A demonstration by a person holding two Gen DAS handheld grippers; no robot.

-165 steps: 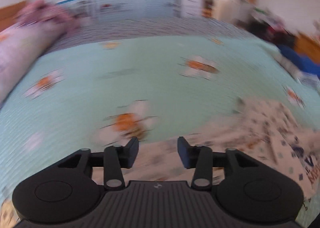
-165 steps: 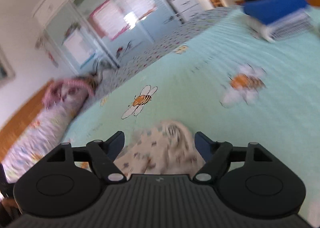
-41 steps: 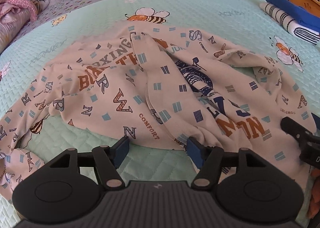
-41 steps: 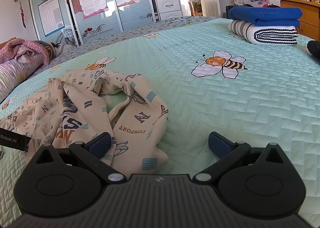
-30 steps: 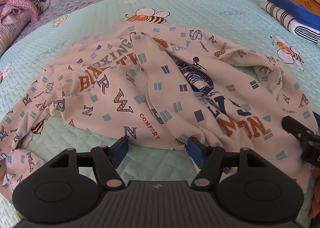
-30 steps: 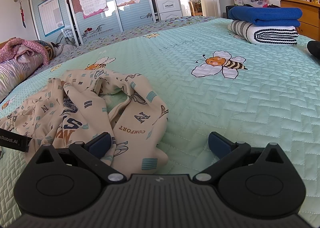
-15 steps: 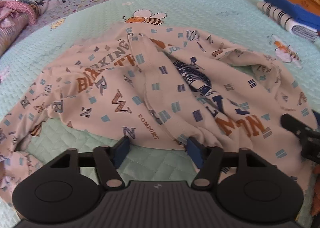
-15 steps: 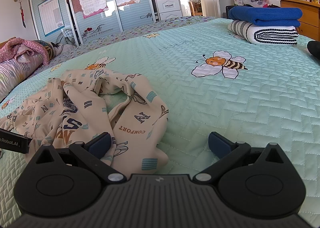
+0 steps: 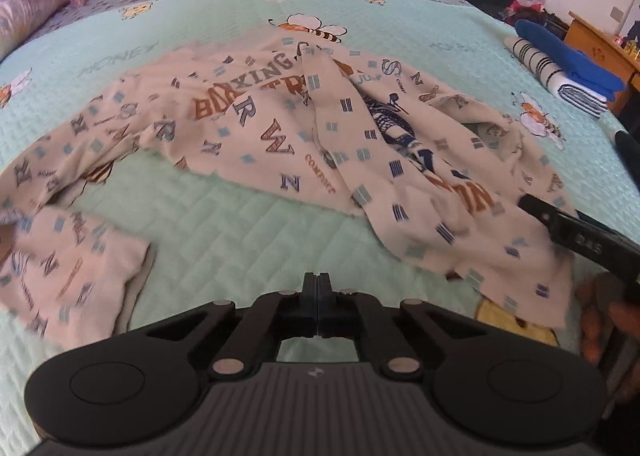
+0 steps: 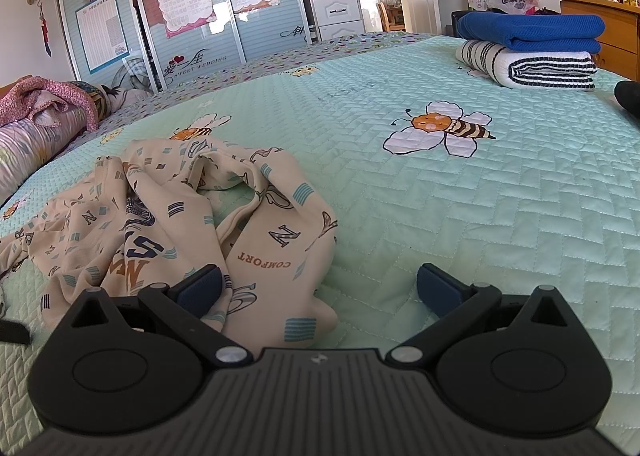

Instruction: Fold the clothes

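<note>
A cream garment [image 9: 280,124] printed with letters lies crumpled and spread on the mint green bedspread [image 9: 240,232]. My left gripper [image 9: 317,288] is shut and empty, held above bare bedspread just short of the garment's near hem. My right gripper [image 10: 318,286] is wide open, low over the bed, with the garment's right end [image 10: 256,240] lying between its fingers near the left finger [image 10: 200,288]. The right gripper also shows at the right edge of the left wrist view [image 9: 576,236], at the garment's edge.
A folded blue towel on a striped white one [image 10: 532,48] sits at the bed's far right. A pink and floral bedding roll [image 10: 36,116] lies at the far left. Wardrobe doors [image 10: 180,16] and a wooden dresser [image 10: 612,20] stand beyond the bed.
My left gripper has shut with nothing in it and pulled back and up from the garment's hem. The right gripper has stayed still and open.
</note>
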